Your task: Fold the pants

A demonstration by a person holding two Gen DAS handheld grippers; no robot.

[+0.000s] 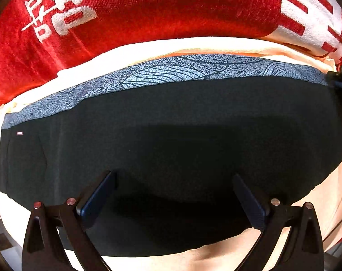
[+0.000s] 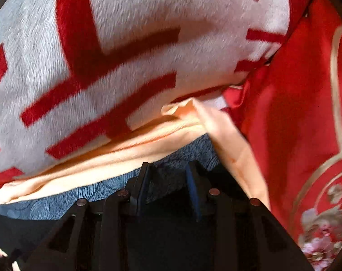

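Left wrist view: my left tool [image 1: 174, 199] points straight down over the pants [image 1: 171, 140], fingers [image 1: 96, 201] set wide apart w/ nothing between them but dark fabric below. No contact that I can confirm; pads sit above the cloth.

Pants: black, lying flat and spread crosswise in the view, on a peach sheet [image 1: 148, 47]. Blue-grey waistband [image 1: 162, 72] w/ leaf print runs along the far edge. Small white tag [image 1: 19, 133] near the left end of the garment.

Beyond the sheet: red plush blanket [image 1: 148, 11] w/ white characters, touching the sheet's far edge.

Right wrist view (motion blur, detail soft): right tool [image 2: 168, 176] is at the waistband [image 2: 112, 187] end of the pants [image 2: 24, 228], angled steeply down. Fingers [image 2: 142, 180] stand part-way closed, a narrow gap between them. Waistband fabric shows in that gap, but I cannot tell whether the pads press on it or only hover over it.

Peach sheet [image 2: 116, 158] is rumpled just past the fingertips, w/ one fold lifted. The red-and-white blanket [image 2: 125, 45] fills the upper view. At right, a red satin cover [image 2: 295, 113] w/ gold trim and floral print, lying against the sheet's edge.
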